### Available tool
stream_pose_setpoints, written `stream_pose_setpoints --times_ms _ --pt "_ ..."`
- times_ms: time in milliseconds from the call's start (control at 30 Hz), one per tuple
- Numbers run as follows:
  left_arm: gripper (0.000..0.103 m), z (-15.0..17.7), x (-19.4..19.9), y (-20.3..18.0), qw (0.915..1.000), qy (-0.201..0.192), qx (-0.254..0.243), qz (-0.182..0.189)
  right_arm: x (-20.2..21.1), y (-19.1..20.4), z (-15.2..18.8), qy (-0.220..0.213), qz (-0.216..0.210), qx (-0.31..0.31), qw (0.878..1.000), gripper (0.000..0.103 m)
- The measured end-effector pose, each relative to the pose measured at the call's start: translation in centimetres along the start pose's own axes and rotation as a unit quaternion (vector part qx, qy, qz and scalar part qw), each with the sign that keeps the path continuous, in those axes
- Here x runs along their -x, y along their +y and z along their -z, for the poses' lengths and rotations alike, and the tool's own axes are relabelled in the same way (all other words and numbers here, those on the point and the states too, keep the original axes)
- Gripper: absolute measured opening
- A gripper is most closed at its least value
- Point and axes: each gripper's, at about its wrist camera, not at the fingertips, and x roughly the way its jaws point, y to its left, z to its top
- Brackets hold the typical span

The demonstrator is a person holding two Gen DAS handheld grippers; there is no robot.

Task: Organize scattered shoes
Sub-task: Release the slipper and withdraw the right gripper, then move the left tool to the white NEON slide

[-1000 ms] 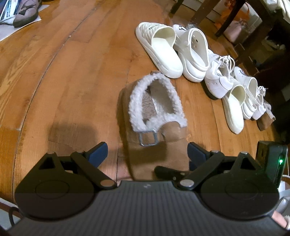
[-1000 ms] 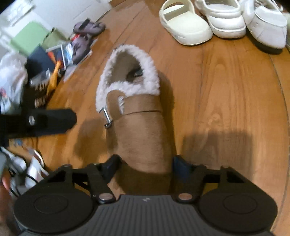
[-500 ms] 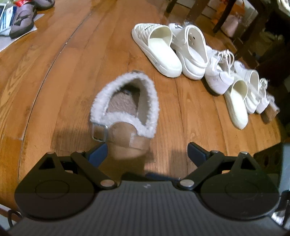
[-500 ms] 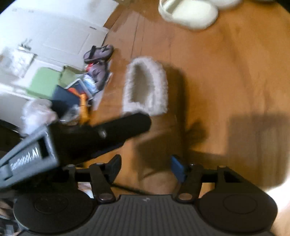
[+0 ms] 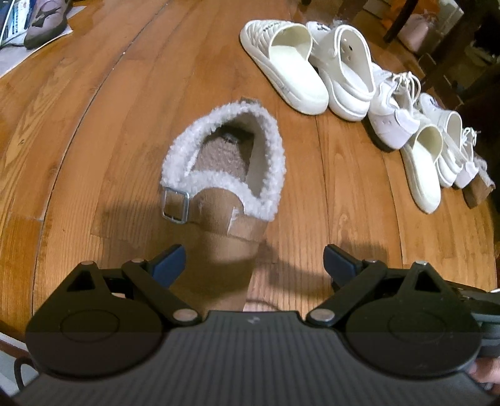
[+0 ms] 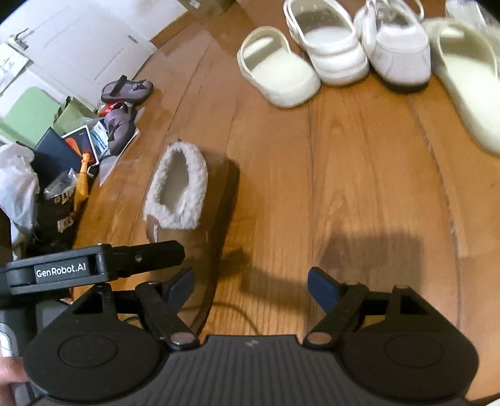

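Note:
A tan slipper (image 5: 225,193) with white fleece lining and a metal buckle lies on the wooden floor, toe toward me. My left gripper (image 5: 253,265) is open over its toe, which sits nearer the left finger (image 5: 168,265). In the right wrist view the same slipper (image 6: 178,193) lies off to the left, with the left gripper's body (image 6: 93,268) over its toe. My right gripper (image 6: 253,284) is open with only bare floor between its fingers. A row of white shoes lies beyond: a slide (image 5: 284,62), a clog (image 5: 343,68) and a sneaker (image 5: 390,118).
More white shoes (image 5: 425,162) continue the row to the right, ending by a tan block (image 5: 478,190). Grey child's shoes (image 6: 126,89), books and bags (image 6: 62,156) clutter the floor at left by a white door (image 6: 78,40). Dark furniture legs (image 5: 403,18) stand behind the row.
My right gripper, closed around the slipper's toe a second ago, has let go, opened wider and swung right. The slipper now sits left of centre under the left gripper.

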Motion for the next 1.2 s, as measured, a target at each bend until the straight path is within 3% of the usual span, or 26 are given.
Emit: stream_pose_setpoints --times_ms 267,433,600,733,900,1033,1200 --pt "0.096 -0.7 0.6 0.1 0.9983 -0.053 0.017 0.017 0.4 -1.1 -0.2 -0.012 0.019 -0.017 1.000 0.081" --pt "0.096 -1.1 0.4 -2.0 0.9977 -0.066 -0.011 -0.011 1.7 -2.1 -0.7 -0.005 0.021 -0.026 0.999 0.081" --pt "0.096 -1.6 1.4 -4.9 0.9956 -0.083 -0.039 -0.022 4.7 -2.4 -1.7 -0.037 0.056 -0.004 0.998 0.081" --pt "0.096 -3.7 1.4 -7.0 0.9949 -0.089 -0.048 0.006 7.8 -2.6 -3.6 -0.079 0.060 -0.005 0.995 0.081" --pt "0.096 -8.0 0.9 -9.9 0.9881 -0.117 -0.099 -0.005 9.6 -1.4 -6.1 -0.107 0.063 0.025 0.992 0.081" --pt "0.096 -11.6 0.0 -9.9 0.9856 -0.138 -0.098 0.002 8.4 -0.6 -8.9 -0.103 0.065 0.044 0.992 0.081" --pt "0.096 -12.9 -1.4 -8.0 0.9841 -0.150 -0.090 0.027 4.9 0.5 -12.7 -0.089 0.085 0.077 0.989 0.081"
